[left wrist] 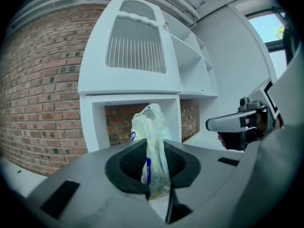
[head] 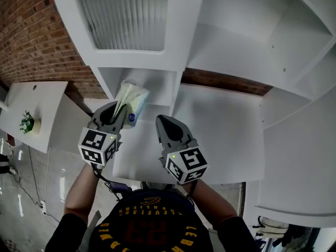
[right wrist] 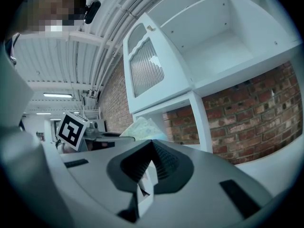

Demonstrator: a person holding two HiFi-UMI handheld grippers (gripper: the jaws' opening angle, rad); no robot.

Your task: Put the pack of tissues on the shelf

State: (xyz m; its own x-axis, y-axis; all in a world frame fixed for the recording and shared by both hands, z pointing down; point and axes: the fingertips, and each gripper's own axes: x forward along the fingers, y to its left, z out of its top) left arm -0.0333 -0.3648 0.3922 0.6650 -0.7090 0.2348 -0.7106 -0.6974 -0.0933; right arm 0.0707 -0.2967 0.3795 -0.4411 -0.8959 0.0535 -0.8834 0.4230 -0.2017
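The pack of tissues [head: 131, 100], pale green plastic with a blue mark, stands upright between the jaws of my left gripper [head: 119, 109], which is shut on its lower part. In the left gripper view the pack [left wrist: 151, 122] rises out of the left gripper [left wrist: 154, 172], in front of the low open compartment [left wrist: 137, 118] of the white shelf unit [head: 152, 80]. My right gripper [head: 161, 121] hovers just right of the pack, shut and holding nothing. In the right gripper view, the right gripper [right wrist: 146, 172] is empty, with the pack [right wrist: 142, 126] to its left.
A white countertop [head: 220, 135] runs below the shelf unit. Above the compartment is a slatted door panel [head: 126, 14], and open white shelves [head: 252, 30] stand to the right. Brick wall [head: 31, 41] lies behind. A small plant [head: 27, 122] sits on a white table at far left.
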